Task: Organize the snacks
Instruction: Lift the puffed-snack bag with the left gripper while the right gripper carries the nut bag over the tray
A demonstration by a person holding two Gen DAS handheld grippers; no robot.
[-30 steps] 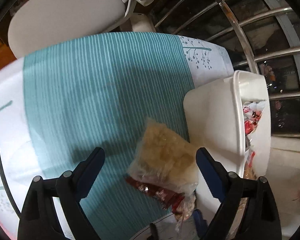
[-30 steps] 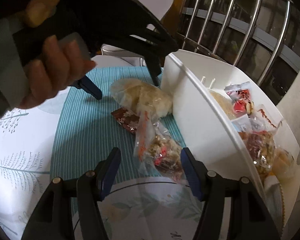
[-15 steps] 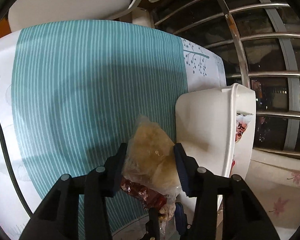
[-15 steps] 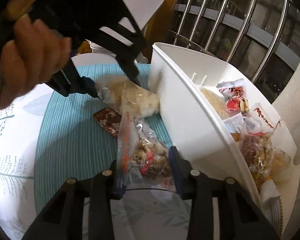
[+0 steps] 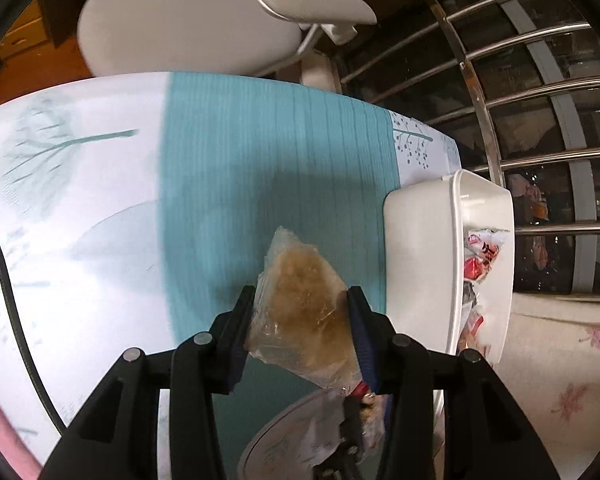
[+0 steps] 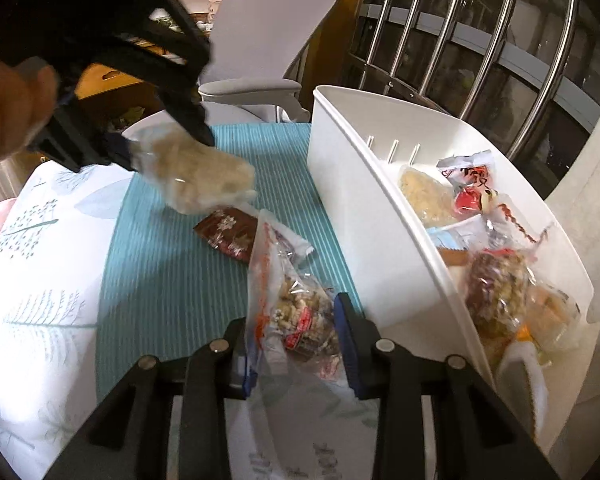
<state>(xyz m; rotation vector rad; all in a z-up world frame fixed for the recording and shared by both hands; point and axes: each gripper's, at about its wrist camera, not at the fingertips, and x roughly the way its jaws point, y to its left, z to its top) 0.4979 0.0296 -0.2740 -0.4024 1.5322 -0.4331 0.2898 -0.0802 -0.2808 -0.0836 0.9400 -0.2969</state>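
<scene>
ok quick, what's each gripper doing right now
left gripper: shut on the pale snack bag, lifted off the table.
right gripper: shut on the mixed snack bag.

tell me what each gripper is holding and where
Left gripper: pale snack bag, gripped across its lower sides. Right gripper: nut mix bag, across its lower half.

snack wrappers (image 6: 471,184) with red print, nothing legible
</scene>
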